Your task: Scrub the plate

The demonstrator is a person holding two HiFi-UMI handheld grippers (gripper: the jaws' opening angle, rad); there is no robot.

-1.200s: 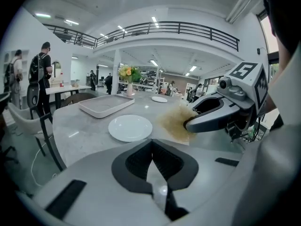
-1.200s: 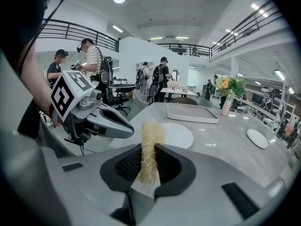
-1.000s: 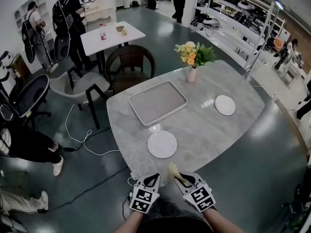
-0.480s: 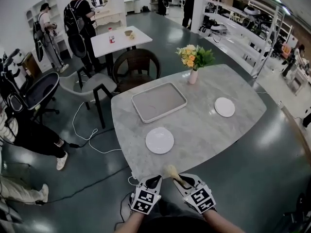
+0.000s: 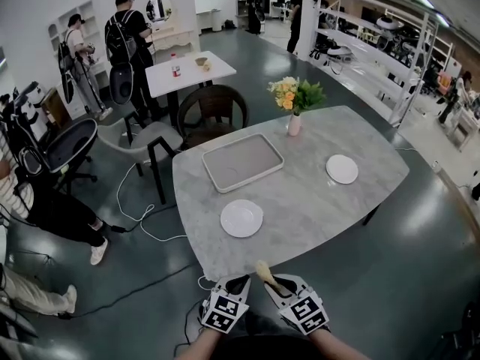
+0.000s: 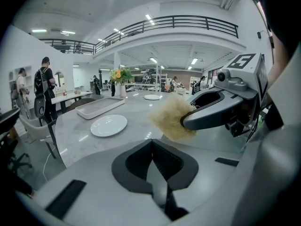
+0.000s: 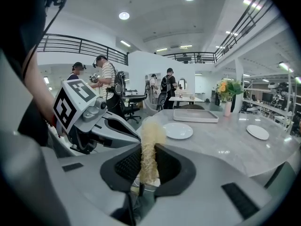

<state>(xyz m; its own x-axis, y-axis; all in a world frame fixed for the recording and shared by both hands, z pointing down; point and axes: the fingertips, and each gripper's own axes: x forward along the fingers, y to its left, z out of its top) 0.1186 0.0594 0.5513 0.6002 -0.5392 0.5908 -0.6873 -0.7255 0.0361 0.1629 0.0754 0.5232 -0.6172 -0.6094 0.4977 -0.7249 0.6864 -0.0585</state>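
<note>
Right gripper [image 7: 149, 160] pinches scrubber [image 7: 151, 142], tuft upright. Left gripper [image 6: 153, 147] is pressed together, holding nothing. Plate [image 5: 241, 218] lies flat on table [image 5: 315, 208], ahead and slightly left of both grippers, well apart. Tray [image 5: 241, 162] lies beyond it, second plate [image 5: 342, 169] far right. Nothing stands between.

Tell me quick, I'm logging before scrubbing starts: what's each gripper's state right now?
Left gripper: closed, nothing between its jaws.
Right gripper: closed on the straw-coloured scrubber.
</note>
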